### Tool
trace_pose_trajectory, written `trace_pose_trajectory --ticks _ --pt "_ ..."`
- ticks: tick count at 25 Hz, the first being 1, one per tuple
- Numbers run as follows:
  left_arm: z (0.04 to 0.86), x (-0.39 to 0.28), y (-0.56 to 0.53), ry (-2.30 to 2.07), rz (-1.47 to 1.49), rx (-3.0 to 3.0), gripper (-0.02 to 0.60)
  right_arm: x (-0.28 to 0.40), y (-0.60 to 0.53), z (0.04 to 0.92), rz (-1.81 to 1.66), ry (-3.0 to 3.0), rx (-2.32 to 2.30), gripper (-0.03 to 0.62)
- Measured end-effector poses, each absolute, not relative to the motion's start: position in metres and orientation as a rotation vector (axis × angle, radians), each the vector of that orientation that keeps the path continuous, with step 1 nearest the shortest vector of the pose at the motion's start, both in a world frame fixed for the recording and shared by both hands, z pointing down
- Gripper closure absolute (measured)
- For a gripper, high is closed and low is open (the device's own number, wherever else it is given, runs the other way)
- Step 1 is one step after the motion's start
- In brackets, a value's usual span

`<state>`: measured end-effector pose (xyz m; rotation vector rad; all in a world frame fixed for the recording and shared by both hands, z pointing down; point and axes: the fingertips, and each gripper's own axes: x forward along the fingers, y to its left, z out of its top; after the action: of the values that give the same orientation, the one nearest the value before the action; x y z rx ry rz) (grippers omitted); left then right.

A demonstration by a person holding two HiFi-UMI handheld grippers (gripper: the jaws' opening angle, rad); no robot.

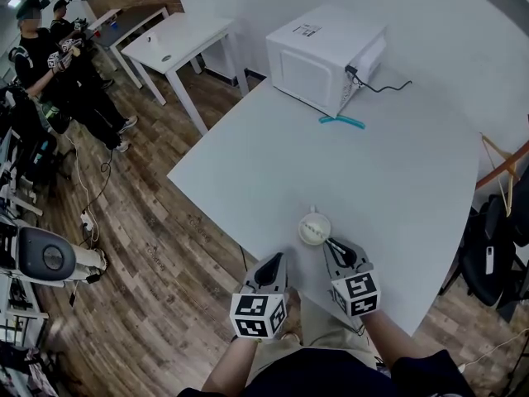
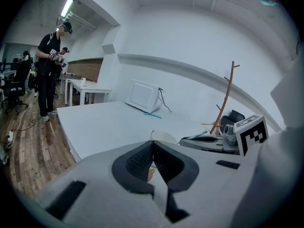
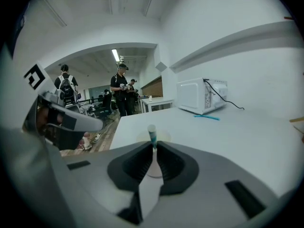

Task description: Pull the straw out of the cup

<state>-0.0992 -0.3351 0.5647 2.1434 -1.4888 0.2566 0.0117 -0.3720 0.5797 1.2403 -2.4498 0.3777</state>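
A pale cup (image 1: pixel 314 227) stands on the white table (image 1: pixel 388 164) near its front edge. A teal straw with a white top (image 3: pixel 152 135) rises from it, in the right gripper view just over the jaw tips. My right gripper (image 1: pixel 331 244) reaches the cup from the near right and is shut on the straw. In its own view, my right gripper (image 3: pixel 153 146) has both pads pressed on the straw's shaft. My left gripper (image 1: pixel 278 260) hovers left of the cup, apart from it, with its jaws shut on nothing. The cup's rim (image 2: pixel 164 137) shows just beyond the left gripper (image 2: pixel 153 143).
A white microwave (image 1: pixel 322 52) sits at the table's far end with a black cable, and loose teal straws (image 1: pixel 341 121) lie before it. Smaller white tables (image 1: pixel 178 44) and standing people (image 1: pixel 50 56) are at back left. A wooden rack (image 1: pixel 500 162) stands right.
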Motion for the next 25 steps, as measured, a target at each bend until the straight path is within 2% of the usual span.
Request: trace_pose_trajectory --ticks 25 --pt "0.533 -0.094 -0.282 -1.477 0.228 2.204 0.565 0.024 -0.322 0.511 0.223 -2.485 1.377 0.551"
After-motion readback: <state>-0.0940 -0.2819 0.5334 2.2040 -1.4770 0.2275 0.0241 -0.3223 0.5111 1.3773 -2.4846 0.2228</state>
